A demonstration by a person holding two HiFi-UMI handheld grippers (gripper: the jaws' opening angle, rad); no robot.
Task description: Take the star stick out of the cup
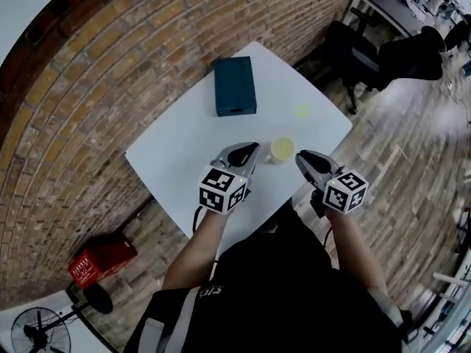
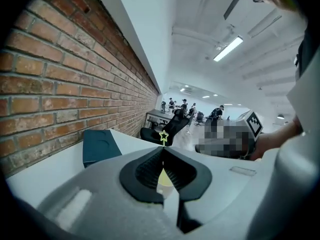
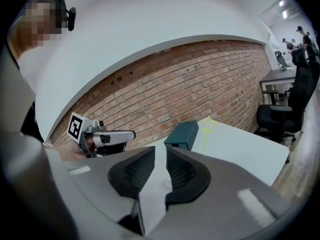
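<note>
A pale yellow cup (image 1: 282,150) stands on the white table (image 1: 184,142) between my two grippers. The thin yellow star stick (image 3: 204,138) rises out of it, its star (image 3: 207,125) uppermost and leaning toward the far side (image 1: 302,109). My left gripper (image 1: 255,147) is just left of the cup with its jaws shut and nothing between them. In the left gripper view the star (image 2: 163,136) shows just above the closed tips (image 2: 163,149). My right gripper (image 1: 300,155) is just right of the cup. Its jaws (image 3: 160,151) stand a little apart with nothing between them, and the stick is to their right.
A dark teal box (image 1: 234,85) lies at the far side of the table by the brick wall (image 1: 110,72). Black office chairs (image 1: 368,54) stand off the table's right corner. A red case (image 1: 101,262) and a fan (image 1: 40,333) sit on the floor at the left.
</note>
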